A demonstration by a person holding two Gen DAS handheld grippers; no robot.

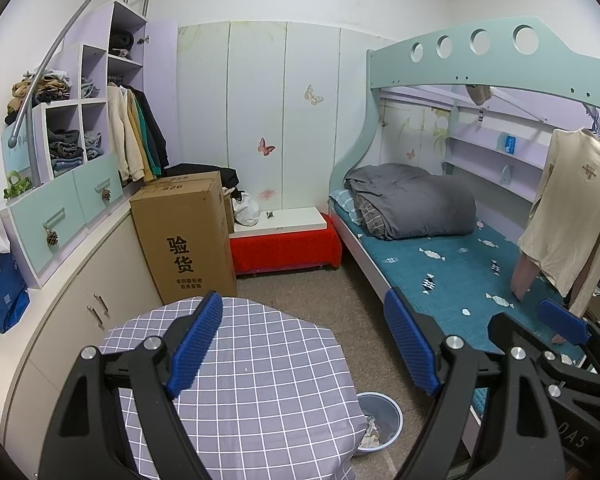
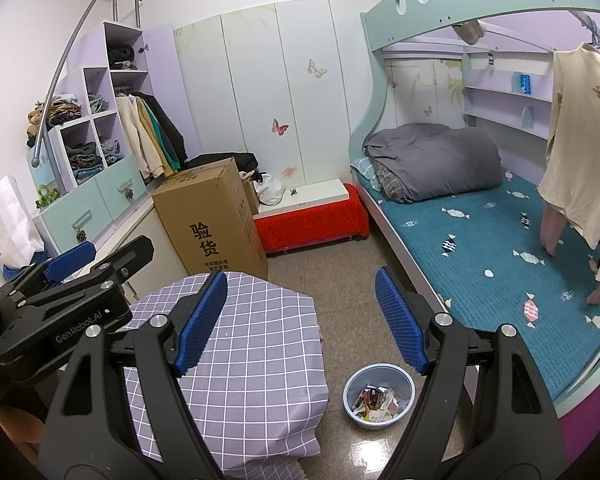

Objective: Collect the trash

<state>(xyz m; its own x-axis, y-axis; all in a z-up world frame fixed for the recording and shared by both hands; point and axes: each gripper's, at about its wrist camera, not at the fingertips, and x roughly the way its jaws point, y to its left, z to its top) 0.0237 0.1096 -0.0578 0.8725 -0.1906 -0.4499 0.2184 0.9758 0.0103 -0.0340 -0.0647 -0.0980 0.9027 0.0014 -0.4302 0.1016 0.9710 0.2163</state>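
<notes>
A small blue waste bin (image 2: 380,396) stands on the floor between the checked table and the bed, with wrappers and paper scraps (image 2: 374,400) inside. In the left wrist view the bin (image 1: 382,420) is partly hidden behind the tablecloth. My left gripper (image 1: 304,340) is open and empty, held above the table's right edge. My right gripper (image 2: 300,320) is open and empty, above the floor and up-left of the bin. The right gripper also shows at the right of the left wrist view (image 1: 548,340), and the left gripper at the left of the right wrist view (image 2: 72,276).
A table under a grey checked cloth (image 2: 252,360) is in front. A tall cardboard box (image 2: 216,220) stands behind it, beside a red bench (image 2: 312,220). A bunk bed with teal sheet (image 2: 480,248) and grey quilt (image 2: 432,160) fills the right. Cabinets and shelves (image 1: 60,200) line the left.
</notes>
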